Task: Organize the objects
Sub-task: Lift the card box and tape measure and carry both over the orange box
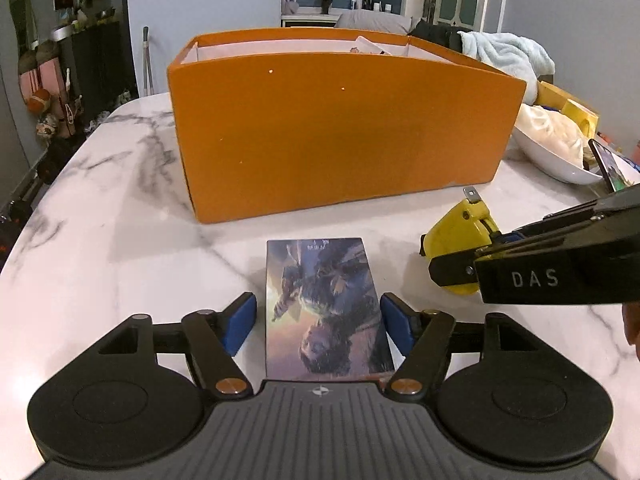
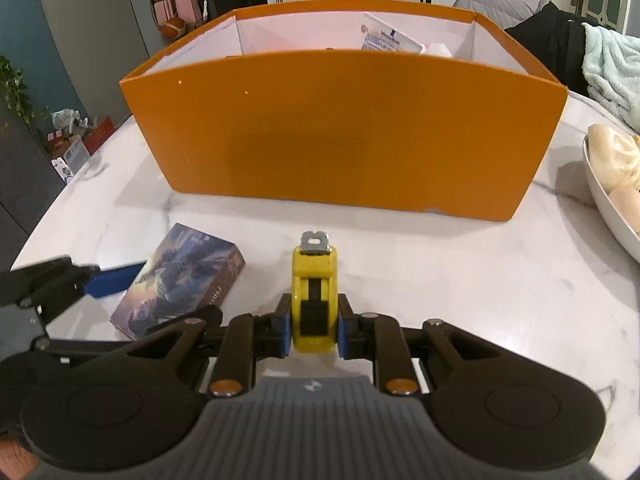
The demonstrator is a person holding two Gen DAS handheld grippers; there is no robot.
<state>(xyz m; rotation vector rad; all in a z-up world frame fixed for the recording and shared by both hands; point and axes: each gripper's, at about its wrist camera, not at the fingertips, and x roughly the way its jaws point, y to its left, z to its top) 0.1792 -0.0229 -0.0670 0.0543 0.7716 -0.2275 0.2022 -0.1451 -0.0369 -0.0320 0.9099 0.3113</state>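
An illustrated flat card box [image 1: 326, 308] lies on the marble table, between the open blue pads of my left gripper [image 1: 320, 326]; the pads stand just off its long sides. It also shows in the right wrist view [image 2: 180, 284]. My right gripper [image 2: 314, 330] is shut on a yellow tape measure [image 2: 314, 296] that rests on the table; it also shows in the left wrist view [image 1: 460, 240]. A large orange box [image 1: 340, 128] stands open just behind both, with a few items inside [image 2: 390, 42].
A white bowl [image 1: 552, 160] with pale cloth-like contents sits at the right, also in the right wrist view [image 2: 612, 204]. A phone [image 1: 608, 164] leans beside it. The marble table [image 1: 120, 220] curves away at the left edge.
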